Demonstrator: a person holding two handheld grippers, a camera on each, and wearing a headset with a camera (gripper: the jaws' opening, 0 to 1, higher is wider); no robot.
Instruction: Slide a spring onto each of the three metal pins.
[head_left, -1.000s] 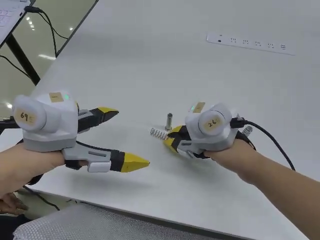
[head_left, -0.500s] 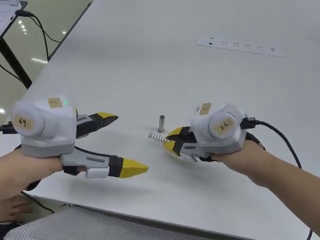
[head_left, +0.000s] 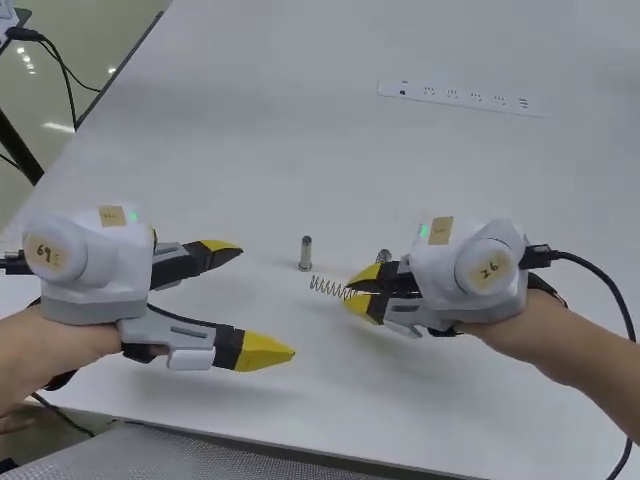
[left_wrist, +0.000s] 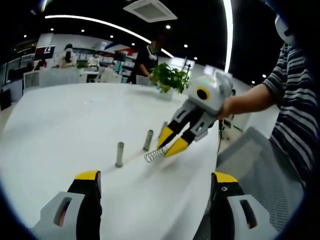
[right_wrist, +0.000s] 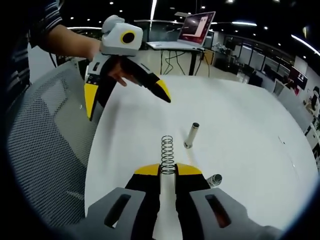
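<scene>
In the head view the right gripper (head_left: 360, 290) clamps one end of the spring (head_left: 328, 288), which lies level and points left near an upright pin (head_left: 305, 253) on the table (head_left: 300, 100), while the left gripper (head_left: 260, 300) gapes wide; in the left gripper view the spring slants down-left from the yellow tips; in the right gripper view it points straight ahead.

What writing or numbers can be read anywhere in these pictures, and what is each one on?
"69": round sticker on the left gripper.
"26": second round sticker on the right gripper.
Tan labels on top of both grippers: too small to read.
Laptop screen in the right gripper view: too blurred to read.
</scene>
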